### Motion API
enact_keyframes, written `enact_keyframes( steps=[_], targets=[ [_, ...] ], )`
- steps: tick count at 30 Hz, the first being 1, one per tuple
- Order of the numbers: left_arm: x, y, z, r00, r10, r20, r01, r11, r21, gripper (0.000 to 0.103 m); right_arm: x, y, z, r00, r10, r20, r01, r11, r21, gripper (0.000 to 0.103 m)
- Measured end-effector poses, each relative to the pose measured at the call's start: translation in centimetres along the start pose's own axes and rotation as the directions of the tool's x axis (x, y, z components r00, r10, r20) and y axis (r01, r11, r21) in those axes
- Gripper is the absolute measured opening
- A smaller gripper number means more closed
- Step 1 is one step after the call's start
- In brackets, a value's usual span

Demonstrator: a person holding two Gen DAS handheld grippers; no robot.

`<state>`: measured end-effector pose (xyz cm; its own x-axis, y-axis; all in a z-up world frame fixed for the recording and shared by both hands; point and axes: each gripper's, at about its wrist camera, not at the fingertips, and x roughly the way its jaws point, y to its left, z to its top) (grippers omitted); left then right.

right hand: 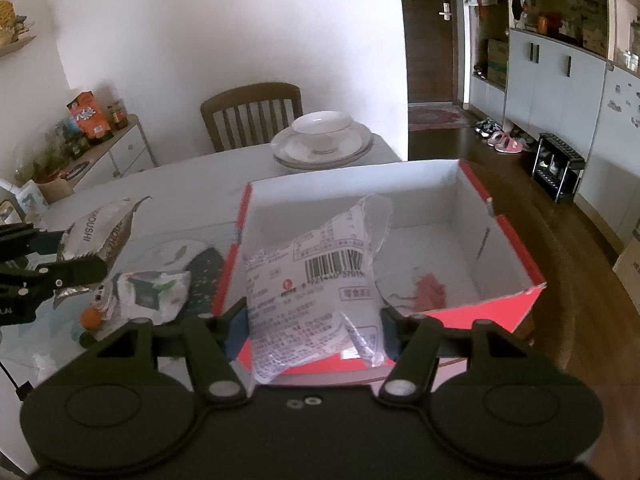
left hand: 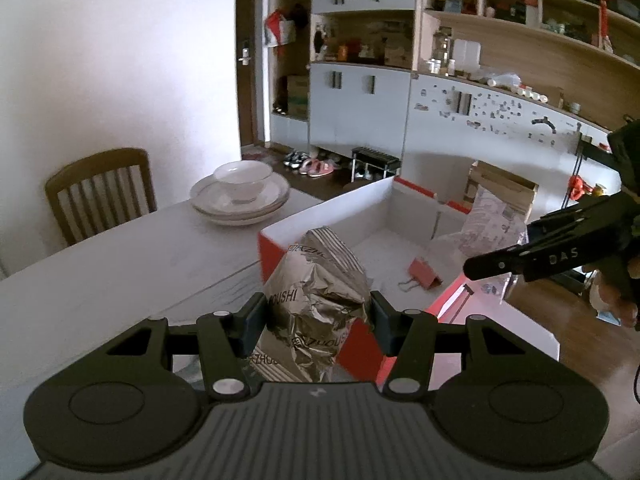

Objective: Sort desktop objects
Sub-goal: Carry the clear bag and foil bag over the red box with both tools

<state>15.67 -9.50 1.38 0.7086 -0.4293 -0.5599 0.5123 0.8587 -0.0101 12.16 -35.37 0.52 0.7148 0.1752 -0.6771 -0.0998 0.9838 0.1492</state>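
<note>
My left gripper (left hand: 318, 318) and right gripper (right hand: 312, 330) are matte black plastic, each with a ribbed body, two round discs, silver screw heads at the linkage pivots and blocky finger pads, the right one stamped "DAS" in pale letters.

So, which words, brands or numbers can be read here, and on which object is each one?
"ZHOUSHI", partly cut off, repeated: silver foil bag in the left gripper.
"DAS": finger of the right gripper.
Barcode digits, roughly "6 921440 37019", unsure: white packet in the right gripper.
Small print on that packet: too blurred.
Orange snack bag: unreadable.
</note>
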Motion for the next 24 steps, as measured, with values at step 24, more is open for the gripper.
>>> enact_keyframes(
  steps=[24],
  targets=[
    [10.9, -8.3, 5.8, 0.998, -0.057, -0.026, 0.061, 0.981, 0.183, 0.053, 4.2, -8.9, 5.0, 1.000, -0.020, -0.005, 0.020, 0.999, -0.037, 0.063]
  ],
)
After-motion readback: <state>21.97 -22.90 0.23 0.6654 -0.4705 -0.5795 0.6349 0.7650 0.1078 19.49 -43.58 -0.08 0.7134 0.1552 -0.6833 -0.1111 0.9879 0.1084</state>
